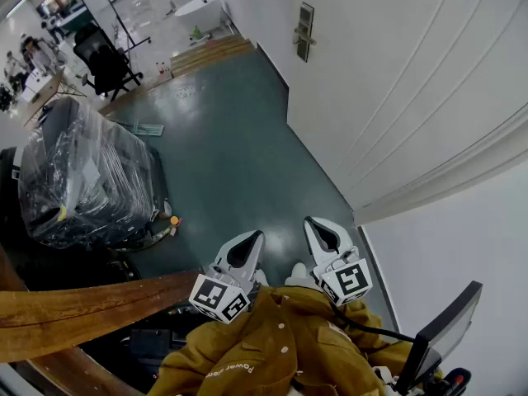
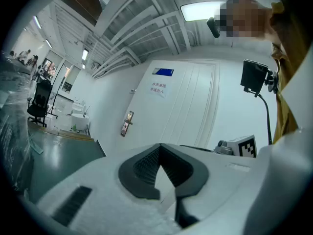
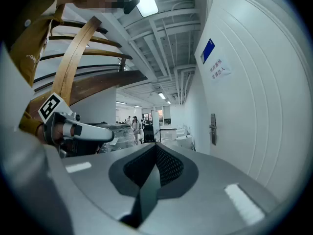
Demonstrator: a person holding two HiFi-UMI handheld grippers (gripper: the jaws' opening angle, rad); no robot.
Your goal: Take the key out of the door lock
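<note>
The left gripper [image 1: 247,242] and right gripper [image 1: 320,228] are both pressed together and empty (side by side, near the person), well apart from the far door lock [image 1: 304,31].

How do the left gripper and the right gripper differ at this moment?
The left gripper is beside the wooden rail; the right gripper is nearer the white door. The left gripper slants rightward, the right gripper leftward. Both are shut, empty, and away from the door lock.
</note>
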